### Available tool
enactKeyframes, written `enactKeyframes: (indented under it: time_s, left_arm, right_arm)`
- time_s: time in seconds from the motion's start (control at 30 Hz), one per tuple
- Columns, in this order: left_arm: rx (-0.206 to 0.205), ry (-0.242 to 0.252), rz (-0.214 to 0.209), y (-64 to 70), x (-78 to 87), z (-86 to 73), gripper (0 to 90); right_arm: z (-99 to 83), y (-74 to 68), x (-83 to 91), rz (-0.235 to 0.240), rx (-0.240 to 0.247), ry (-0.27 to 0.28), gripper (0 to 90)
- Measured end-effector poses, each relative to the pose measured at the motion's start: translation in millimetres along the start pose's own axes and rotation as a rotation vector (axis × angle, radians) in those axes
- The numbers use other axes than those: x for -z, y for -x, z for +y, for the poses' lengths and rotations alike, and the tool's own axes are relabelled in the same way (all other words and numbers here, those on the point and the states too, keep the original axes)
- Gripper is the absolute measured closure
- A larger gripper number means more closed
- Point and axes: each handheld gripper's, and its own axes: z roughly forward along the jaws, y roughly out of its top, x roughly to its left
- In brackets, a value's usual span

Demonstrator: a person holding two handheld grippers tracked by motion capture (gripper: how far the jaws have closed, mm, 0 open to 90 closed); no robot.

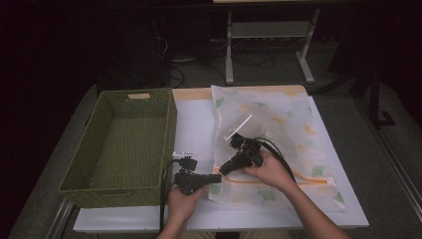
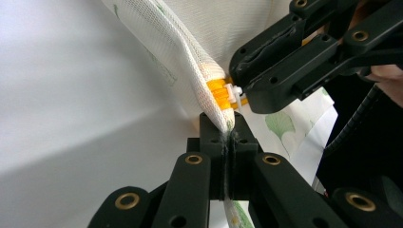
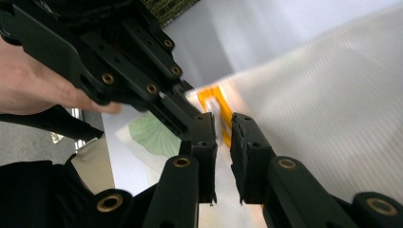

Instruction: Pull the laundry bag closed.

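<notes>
A white mesh bag (image 1: pixel 278 124) printed with green leaves lies flat on the white table (image 1: pixel 194 124). An orange zipper (image 1: pixel 298 180) runs along its near edge. My left gripper (image 1: pixel 213 178) is shut on the bag's near left corner, and the left gripper view shows the fabric (image 2: pixel 190 57) pinched between its jaws just below the zipper's orange end (image 2: pixel 217 92). My right gripper (image 1: pixel 225 169) points at that same corner. Its jaws stand a little apart in front of the zipper end (image 3: pixel 215 102), and a small white pull tab (image 2: pixel 234 92) sits at their tips.
A green woven basket (image 1: pixel 169 124), with nothing in it, stands on the left half of the table, close beside the bag. Both hands work near the table's front edge. The floor and a white stand's legs (image 1: pixel 229 55) lie beyond the far edge.
</notes>
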Motion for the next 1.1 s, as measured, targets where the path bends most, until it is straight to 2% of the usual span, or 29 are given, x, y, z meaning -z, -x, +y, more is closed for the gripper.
enactKeyframes:
  time_s: [0.07,0.23,0.4,0.53,0.77,1.1]
  left_arm:
    - [0.002,0.007,-0.006,-0.2,0.2,0.2,88.3]
    - [0.016,0.014,-0.017,-0.4,0.2,0.6,88.5]
    - [0.010,0.007,-0.031,0.2,0.6,1.7,88.7]
    - [0.011,-0.005,-0.049,1.3,0.6,1.6,88.7]
    - [0.010,-0.021,-0.064,0.1,0.0,0.1,88.6]
    - [0.018,-0.023,-0.067,-0.5,-2.4,-0.7,88.6]
  right_arm:
    - [-2.4,1.9,0.6,0.013,-0.010,-0.004,79.0]
    - [-6.5,2.6,0.4,0.034,0.012,-0.018,79.4]
    - [-7.1,2.8,-1.7,0.026,0.024,-0.029,78.0]
    - [-7.9,4.4,-2.8,0.023,0.025,-0.019,82.3]
    - [-9.7,5.3,-4.2,0.024,0.025,-0.007,82.9]
    - [-12.4,6.0,2.8,0.066,0.011,0.041,84.7]
